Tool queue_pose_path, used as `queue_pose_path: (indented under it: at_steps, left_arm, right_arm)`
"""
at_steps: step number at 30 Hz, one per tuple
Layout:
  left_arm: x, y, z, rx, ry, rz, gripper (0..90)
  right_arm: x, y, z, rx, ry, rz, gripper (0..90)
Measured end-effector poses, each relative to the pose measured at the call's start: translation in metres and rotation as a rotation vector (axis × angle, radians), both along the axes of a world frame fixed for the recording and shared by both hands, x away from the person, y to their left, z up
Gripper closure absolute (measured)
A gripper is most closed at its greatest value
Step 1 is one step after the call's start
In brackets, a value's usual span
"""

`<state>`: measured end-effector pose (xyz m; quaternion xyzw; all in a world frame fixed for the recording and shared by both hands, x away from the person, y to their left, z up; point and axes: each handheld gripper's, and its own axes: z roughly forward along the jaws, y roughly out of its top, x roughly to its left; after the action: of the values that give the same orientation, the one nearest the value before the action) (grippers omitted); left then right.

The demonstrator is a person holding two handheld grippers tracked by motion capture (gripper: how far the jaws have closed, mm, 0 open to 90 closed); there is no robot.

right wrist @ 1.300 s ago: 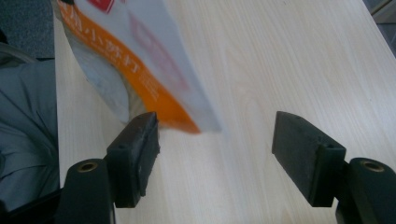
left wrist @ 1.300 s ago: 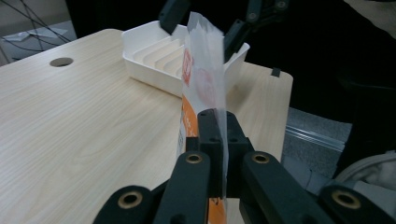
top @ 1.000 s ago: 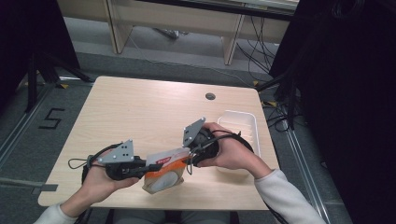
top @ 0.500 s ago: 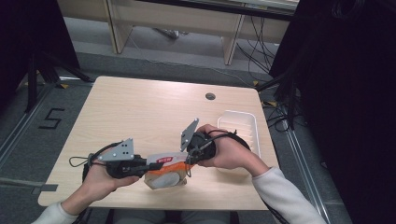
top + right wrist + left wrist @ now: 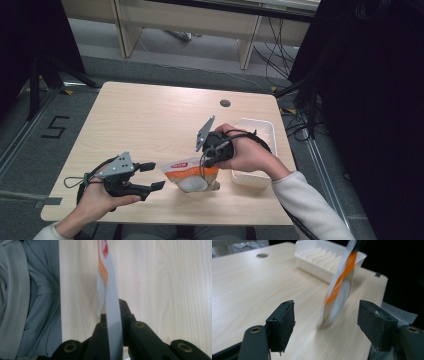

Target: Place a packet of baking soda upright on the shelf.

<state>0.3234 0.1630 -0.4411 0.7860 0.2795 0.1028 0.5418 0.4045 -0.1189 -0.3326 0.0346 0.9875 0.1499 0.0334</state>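
The right gripper (image 5: 210, 165) had its fingers clamped tight on the top edge of the orange-and-white pouch (image 5: 190, 174), which hung down to the wooden bench (image 5: 150, 120) near the front edge, just left of the white tray (image 5: 264, 131). The left gripper (image 5: 150, 176) sat off to the pouch's left, its fingers (image 5: 282, 325) having just been opening; they stood wide apart with nothing pressed between them. In the left gripper view the pouch (image 5: 338, 287) showed blurred beyond the fingers, with the tray (image 5: 312, 257) farther off.
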Motion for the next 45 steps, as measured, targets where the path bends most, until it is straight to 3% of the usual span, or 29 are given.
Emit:
queue_pose_path:
  at_steps: [3, 4, 6, 9, 11, 13, 14, 16, 17, 20, 22, 26, 29, 30, 41, 45]
  left_arm:
    - [-0.002, 0.01, -0.01, 0.007, 0.025, 0.027, 26.8]
    - [-0.006, 0.018, -0.017, 0.007, 0.044, 0.051, 26.7]
    - [-0.012, 0.026, -0.023, 0.012, 0.058, 0.078, 26.4]
    - [-0.016, 0.032, -0.026, 0.015, 0.058, 0.098, 26.3]
    - [-0.019, 0.035, -0.029, 0.02, 0.064, 0.109, 26.0]
    - [-0.019, 0.038, -0.032, 0.018, 0.084, 0.13, 25.5]
    - [-0.019, 0.039, -0.032, 0.024, 0.084, 0.135, 25.4]
    - [-0.017, 0.04, -0.032, 0.025, 0.077, 0.132, 25.2]
    - [-0.016, 0.041, -0.033, 0.029, 0.07, 0.123, 25.2]
    - [-0.016, 0.039, -0.034, 0.021, 0.094, 0.132, 25.1]
    - [-0.015, 0.039, -0.034, 0.038, 0.078, 0.122, 25.1]
    - [-0.016, 0.039, -0.035, 0.023, 0.094, 0.138, 25.1]
    - [-0.015, 0.041, -0.034, 0.028, 0.081, 0.129, 25.1]
    - [-0.015, 0.041, -0.035, 0.029, 0.081, 0.128, 25.1]
    - [-0.013, 0.042, -0.035, 0.016, 0.077, 0.134, 24.9]
    - [-0.014, 0.042, -0.035, 0.013, 0.095, 0.147, 24.8]
  right_arm:
    - [0.003, -0.003, 0.002, -0.009, -0.01, 0.005, 90.0]
    - [0.003, -0.004, 0.003, -0.012, -0.005, -0.034, 90.0]
    - [0.005, -0.006, 0.006, -0.004, -0.009, -0.041, 90.0]
    - [0.007, -0.007, 0.01, 0.001, -0.011, -0.048, 90.0]
    - [0.011, -0.008, 0.014, 0.027, -0.022, -0.023, 90.0]
    - [0.01, -0.009, 0.023, 0.017, -0.022, -0.068, 90.0]
    - [0.011, -0.009, 0.025, 0.024, -0.028, -0.06, 90.0]
    - [0.014, -0.009, 0.029, 0.036, -0.038, -0.04, 90.0]
    - [0.012, -0.01, 0.033, 0.032, -0.037, -0.073, 90.0]
    - [0.016, -0.012, 0.038, 0.038, -0.048, -0.071, 90.0]
    - [0.018, -0.013, 0.04, 0.041, -0.049, -0.072, 90.0]
    - [0.021, -0.015, 0.044, 0.036, -0.058, -0.083, 90.0]
    - [0.025, -0.016, 0.047, 0.046, -0.065, -0.067, 90.0]
    - [0.025, -0.017, 0.049, 0.046, -0.064, -0.086, 90.0]
    - [0.035, -0.027, 0.056, 0.049, -0.078, -0.105, 90.0]
    - [0.038, -0.029, 0.058, 0.049, -0.078, -0.113, 90.0]
